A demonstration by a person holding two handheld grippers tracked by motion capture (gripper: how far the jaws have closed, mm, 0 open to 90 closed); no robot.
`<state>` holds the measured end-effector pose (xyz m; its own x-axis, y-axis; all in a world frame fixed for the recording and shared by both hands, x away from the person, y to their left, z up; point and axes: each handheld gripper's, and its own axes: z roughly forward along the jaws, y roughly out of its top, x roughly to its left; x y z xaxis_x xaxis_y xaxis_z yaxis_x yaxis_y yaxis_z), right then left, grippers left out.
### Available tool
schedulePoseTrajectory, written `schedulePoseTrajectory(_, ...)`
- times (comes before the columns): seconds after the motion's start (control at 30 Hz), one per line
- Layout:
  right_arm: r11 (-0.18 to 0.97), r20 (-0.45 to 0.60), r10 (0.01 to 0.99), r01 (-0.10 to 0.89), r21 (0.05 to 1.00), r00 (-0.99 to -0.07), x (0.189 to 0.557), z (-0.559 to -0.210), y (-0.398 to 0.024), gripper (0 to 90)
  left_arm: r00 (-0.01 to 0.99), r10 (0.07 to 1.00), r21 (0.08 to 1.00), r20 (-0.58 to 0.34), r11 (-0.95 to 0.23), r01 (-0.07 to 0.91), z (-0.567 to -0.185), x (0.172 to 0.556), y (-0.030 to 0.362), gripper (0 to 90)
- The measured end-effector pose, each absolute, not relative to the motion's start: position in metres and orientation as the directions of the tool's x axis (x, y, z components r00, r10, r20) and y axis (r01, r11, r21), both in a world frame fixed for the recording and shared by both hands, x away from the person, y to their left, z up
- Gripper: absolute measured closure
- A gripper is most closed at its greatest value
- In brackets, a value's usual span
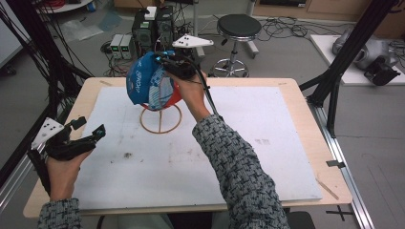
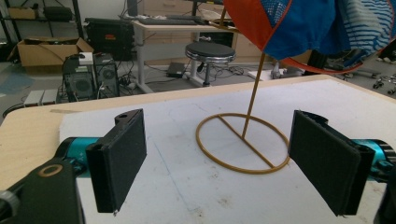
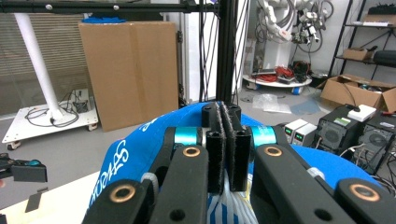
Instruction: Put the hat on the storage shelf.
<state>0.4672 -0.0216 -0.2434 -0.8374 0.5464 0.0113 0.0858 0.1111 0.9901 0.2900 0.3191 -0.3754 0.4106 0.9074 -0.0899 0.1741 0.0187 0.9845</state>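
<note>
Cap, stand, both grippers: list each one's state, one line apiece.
cap: pinched by the right gripper, sitting atop the stand, off the table.
stand: upright, its ring base flat on the white mat.
right gripper: shut on the cap's fabric.
left gripper: open, jaws wide apart, holding nothing, low over the mat near the stand.

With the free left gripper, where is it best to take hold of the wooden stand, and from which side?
Probably the thin upright rod, below the cap. The open left gripper already faces it across the ring base. The ring lies flat on the table, so it is harder to pinch.
</note>
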Motion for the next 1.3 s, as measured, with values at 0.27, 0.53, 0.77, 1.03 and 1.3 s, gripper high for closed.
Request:
schedulePoseTrajectory(0.27, 0.107, 0.011, 0.540, 0.082, 0.991, -0.842, 0.467, -0.242, -0.013, 88.7, 0.414, 0.906, 0.984, -0.089, 0.015, 0.178, -0.377, 0.291, 0.317, 19.6)
schedulePoseTrajectory(0.53, 0.106, 0.022, 0.551, 0.096, 0.990, -0.834, 0.473, -0.241, -0.008, 88.6, 0.413, 0.906, 0.984, -0.093, 0.019, 0.179, -0.377, 0.291, 0.318, 19.6)
schedulePoseTrajectory(0.77, 0.099, 0.049, 0.553, 0.124, 0.987, -0.832, 0.478, -0.243, -0.013, 88.0, 0.414, 0.905, 0.984, -0.096, 0.022, 0.179, -0.376, 0.291, 0.319, 19.6)
schedulePoseTrajectory(1.03, 0.107, 0.065, 0.557, 0.149, 0.983, -0.828, 0.482, -0.248, -0.016, 85.1, 0.415, 0.905, 0.983, -0.096, 0.021, 0.182, -0.376, 0.291, 0.319, 19.6)
schedulePoseTrajectory(1.3, 0.138, 0.062, 0.568, 0.169, 0.976, -0.821, 0.485, -0.254, -0.014, 77.0, 0.413, 0.906, 0.984, -0.092, 0.018, 0.179, -0.376, 0.291, 0.320, 19.6)
